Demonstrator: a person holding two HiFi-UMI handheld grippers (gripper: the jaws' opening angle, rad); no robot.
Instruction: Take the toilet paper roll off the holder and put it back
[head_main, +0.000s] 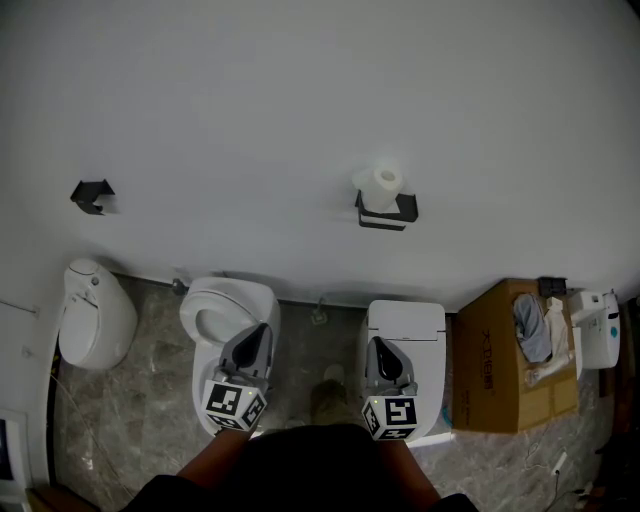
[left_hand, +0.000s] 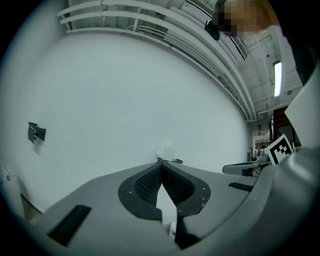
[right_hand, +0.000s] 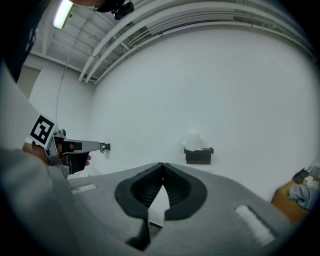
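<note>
A white toilet paper roll stands on a black wall holder on the white wall, above and a little right of centre. Both grippers hang low in the head view, far short of the wall. My left gripper is shut with nothing in it, and so is my right gripper. In the left gripper view the roll peeks just above the closed jaw tips. In the right gripper view the roll and holder lie right of the closed tips.
A second, empty black holder is on the wall at the left. Below stand a white fixture, an open toilet, a lidded toilet, a cardboard box with cloth and a white device.
</note>
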